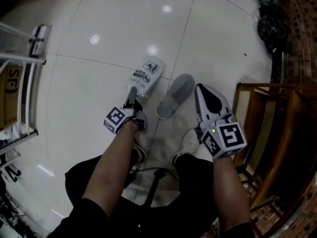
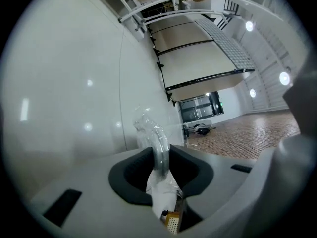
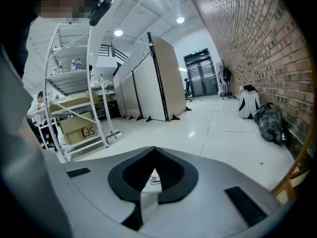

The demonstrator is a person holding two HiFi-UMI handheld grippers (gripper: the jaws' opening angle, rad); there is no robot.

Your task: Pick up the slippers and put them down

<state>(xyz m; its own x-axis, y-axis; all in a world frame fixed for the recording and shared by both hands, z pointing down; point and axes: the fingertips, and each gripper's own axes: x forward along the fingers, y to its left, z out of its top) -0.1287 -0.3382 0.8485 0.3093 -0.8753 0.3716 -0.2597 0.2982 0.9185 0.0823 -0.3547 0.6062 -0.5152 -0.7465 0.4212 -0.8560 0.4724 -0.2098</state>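
Plastic-wrapped slipper low over the floor, just left of the grey slipper lying there; near end pinched tight in the left gripper; right gripper closed, looks empty; probably best to ease it down flat, then let go.

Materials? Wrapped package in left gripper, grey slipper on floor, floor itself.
Wrapped package: clear glossy plastic film, crinkled, with glints, over white printed contents. Grey slipper: matte, probably soft fabric or felt; unsure. Floor: glossy white tile, lamp reflections and grout lines.
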